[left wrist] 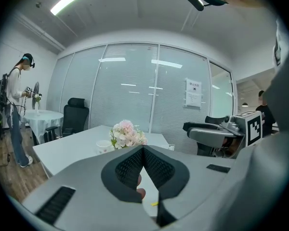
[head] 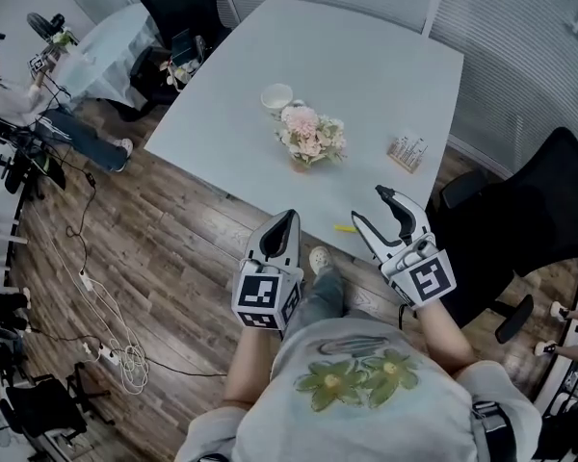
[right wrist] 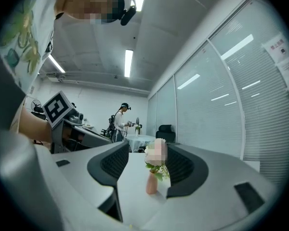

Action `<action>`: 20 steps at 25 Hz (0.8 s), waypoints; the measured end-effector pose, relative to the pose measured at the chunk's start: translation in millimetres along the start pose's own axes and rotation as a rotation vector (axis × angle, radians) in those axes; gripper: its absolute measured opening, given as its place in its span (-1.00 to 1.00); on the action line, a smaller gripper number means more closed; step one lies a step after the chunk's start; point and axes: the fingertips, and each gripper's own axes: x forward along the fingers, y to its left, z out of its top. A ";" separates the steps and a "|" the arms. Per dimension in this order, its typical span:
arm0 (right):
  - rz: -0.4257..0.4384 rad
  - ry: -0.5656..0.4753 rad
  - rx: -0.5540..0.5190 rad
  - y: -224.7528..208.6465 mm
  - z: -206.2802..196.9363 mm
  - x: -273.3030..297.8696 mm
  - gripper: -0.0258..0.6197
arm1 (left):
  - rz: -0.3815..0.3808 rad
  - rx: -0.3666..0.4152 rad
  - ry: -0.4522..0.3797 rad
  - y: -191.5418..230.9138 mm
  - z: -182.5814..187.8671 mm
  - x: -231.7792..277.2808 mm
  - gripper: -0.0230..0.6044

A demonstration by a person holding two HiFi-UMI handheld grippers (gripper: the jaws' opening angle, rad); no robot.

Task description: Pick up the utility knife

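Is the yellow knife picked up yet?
Not yet. Nothing is done: the small yellow utility knife lies on the pale grey table, near its front edge. Nothing is in hand: the right gripper is open and empty, near it; the left gripper is shut and empty. Left to do: close on the knife and lift it.

Head view looks down — gripper views share the flowers [head: 311,135].
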 end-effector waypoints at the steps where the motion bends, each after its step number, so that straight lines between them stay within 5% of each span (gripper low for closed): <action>1: 0.002 0.010 0.004 -1.8 -3.4 3.7 -0.23 | 0.005 -0.004 0.006 4.9 -0.8 2.7 -0.92; 20: 0.095 0.216 0.044 -5.6 -92.6 22.1 -0.23 | -0.010 -0.035 0.102 28.1 -42.3 38.5 -0.92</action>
